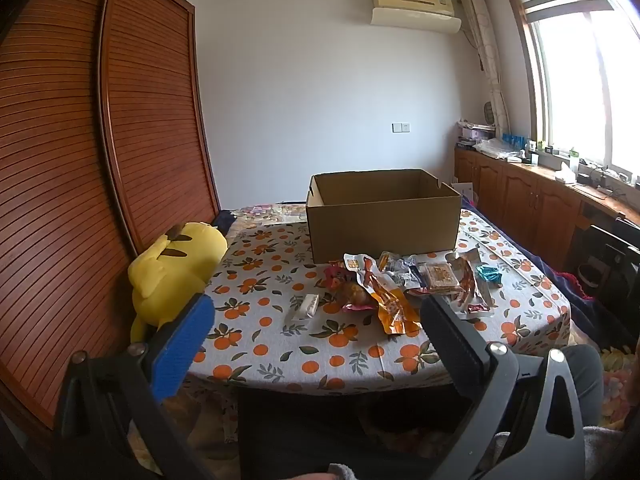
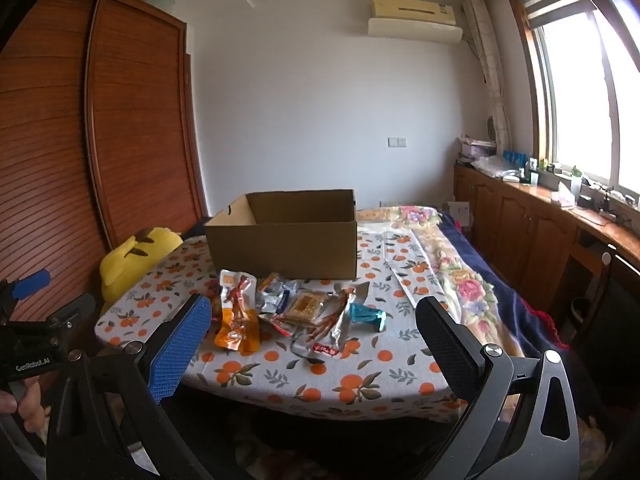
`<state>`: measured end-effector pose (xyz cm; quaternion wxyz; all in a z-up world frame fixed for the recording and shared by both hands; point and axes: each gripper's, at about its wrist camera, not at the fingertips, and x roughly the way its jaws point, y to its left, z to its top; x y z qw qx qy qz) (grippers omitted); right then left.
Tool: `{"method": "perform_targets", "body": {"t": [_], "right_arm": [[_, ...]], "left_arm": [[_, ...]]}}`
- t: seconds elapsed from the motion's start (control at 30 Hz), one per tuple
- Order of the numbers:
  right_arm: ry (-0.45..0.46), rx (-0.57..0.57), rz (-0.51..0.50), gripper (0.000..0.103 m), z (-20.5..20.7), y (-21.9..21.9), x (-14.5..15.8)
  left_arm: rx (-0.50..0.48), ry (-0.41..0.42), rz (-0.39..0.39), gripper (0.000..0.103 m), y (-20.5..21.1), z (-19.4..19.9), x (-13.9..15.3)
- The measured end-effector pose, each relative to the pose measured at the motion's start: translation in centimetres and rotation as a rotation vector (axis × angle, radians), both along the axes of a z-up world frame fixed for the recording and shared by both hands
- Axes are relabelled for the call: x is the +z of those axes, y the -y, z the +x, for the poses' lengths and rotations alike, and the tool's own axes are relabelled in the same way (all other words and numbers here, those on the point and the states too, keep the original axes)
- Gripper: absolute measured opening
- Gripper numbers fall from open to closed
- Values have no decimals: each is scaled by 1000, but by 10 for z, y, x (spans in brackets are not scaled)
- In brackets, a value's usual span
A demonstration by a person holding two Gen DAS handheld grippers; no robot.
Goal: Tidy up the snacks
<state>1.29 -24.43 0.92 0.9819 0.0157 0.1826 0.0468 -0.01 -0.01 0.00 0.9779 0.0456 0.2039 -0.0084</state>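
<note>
Both tools hang short of the counter [image 1: 280, 364] with fingers spread wide and nothing between them: the left tool [image 1: 316, 316] and the right tool [image 2: 312, 316]. The snacks [image 2: 288, 308] lie heaped on the orange-print cloth just in front of the box [image 1: 382, 216], which stands with its top open. Its floor is hidden by the near wall from both views. 1 white packet [image 1: 306, 306] lies apart, left of the heap; a teal packet [image 2: 366, 314] sits at its right edge. The heap overlaps too much to count. A yellow plush [image 1: 172, 272] leans at the counter's left, partly hidden behind the left tool's blue pad.
</note>
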Motion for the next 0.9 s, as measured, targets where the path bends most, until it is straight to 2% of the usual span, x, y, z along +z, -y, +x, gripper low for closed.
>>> {"method": "perform_targets", "body": {"t": [0.9], "right_arm": [[3, -5, 2, 103, -3, 2, 2]], "left_arm": [[1, 3, 0, 103, 0, 0, 0]]}}
